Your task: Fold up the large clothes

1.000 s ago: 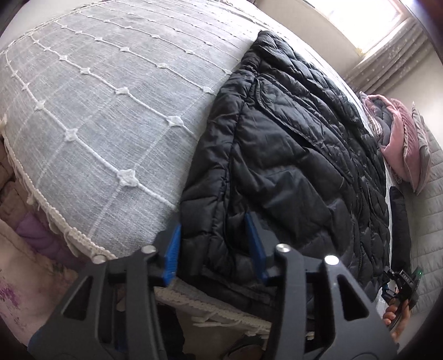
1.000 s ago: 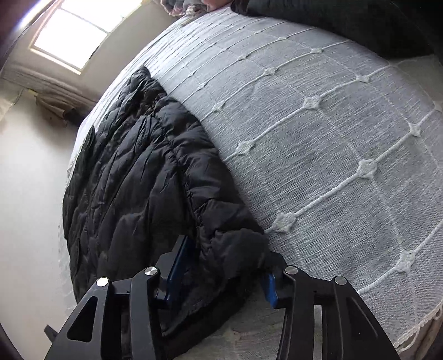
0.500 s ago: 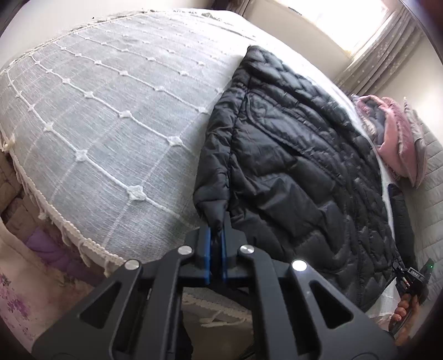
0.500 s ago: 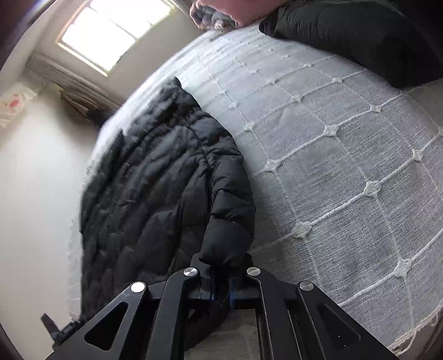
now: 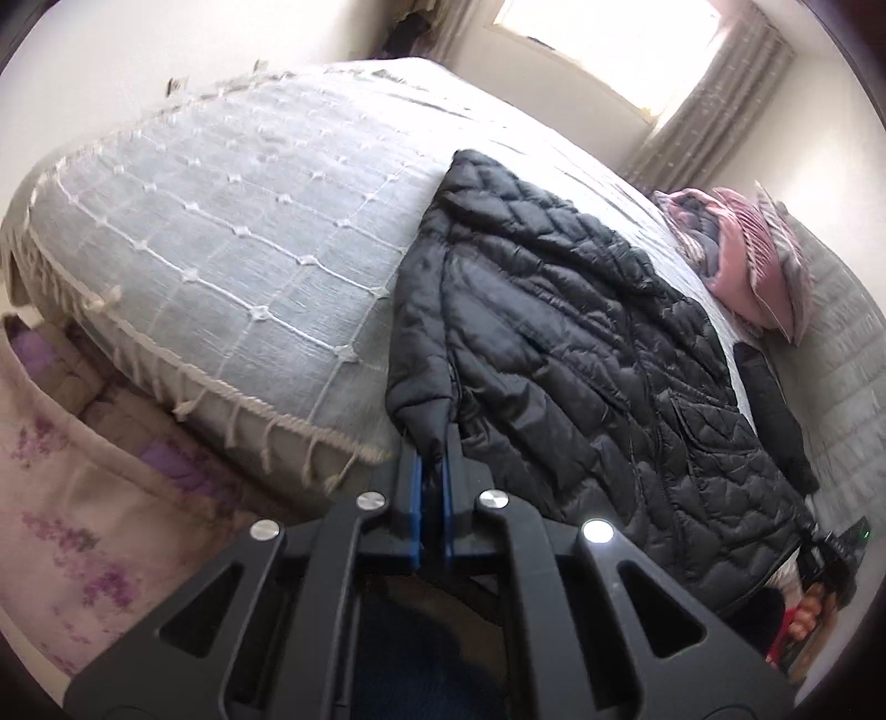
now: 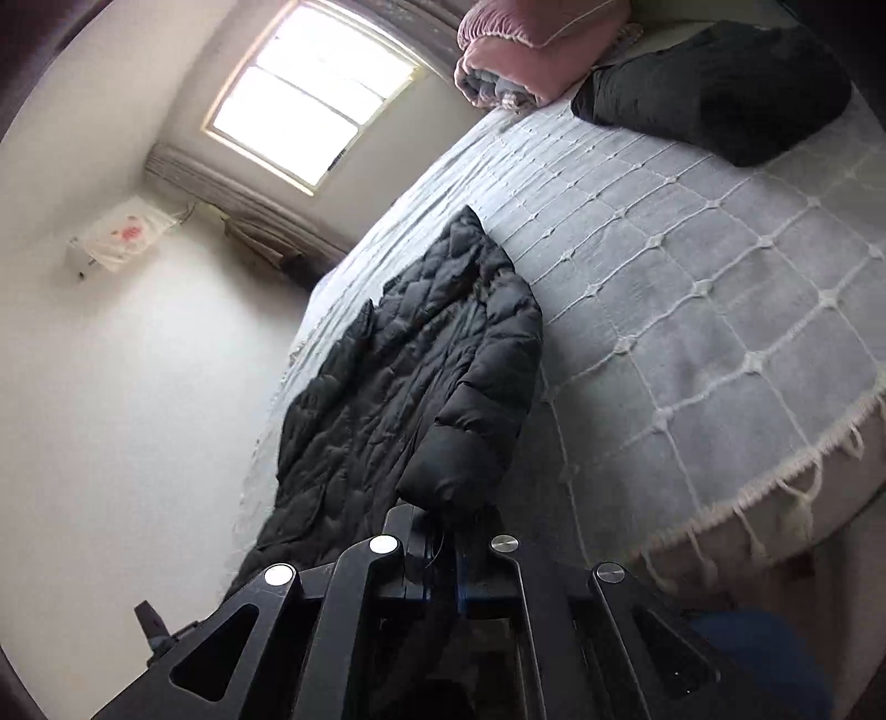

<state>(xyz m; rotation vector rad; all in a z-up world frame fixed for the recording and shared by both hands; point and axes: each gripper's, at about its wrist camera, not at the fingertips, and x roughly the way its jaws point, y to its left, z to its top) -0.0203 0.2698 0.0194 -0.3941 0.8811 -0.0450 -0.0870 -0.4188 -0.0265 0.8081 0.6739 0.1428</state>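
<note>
My left gripper (image 5: 432, 459) is angled down over the near edge of the bed, blue pads pinched tight on the cuff end of one sleeve of the black puffer coat (image 5: 581, 354). The fabric bunches right at the fingertips, and the sleeve runs up and away from them. My right gripper (image 6: 443, 531) is doing the same job on the other side: jaws closed narrow on the other sleeve's cuff, tilted down less steeply, with the sleeve rising in a soft arch from the pads. In the left wrist view, the right gripper shows small at the far lower right, with the hand (image 5: 808, 615) wrapped round it.

The coat itself lies spread lengthwise on the bed, quilted body flat on the cover, hood end pointing toward the window. Both cuffs are lifted off the cover; the rest rests on it.

Underneath is a grey bedspread (image 5: 232, 243) crossed with white stitched lines and knots, fringed with tassels along its edge. A pink folded blanket (image 6: 526, 39) sits at the head end, a dark cushion (image 6: 720, 94) just beside it. Bright window (image 6: 310, 94) beyond, curtain (image 5: 714, 94) bunched at the side, pale walls. A floral pink-and-purple cloth (image 5: 72, 498) shows below the bed edge on my left.
</note>
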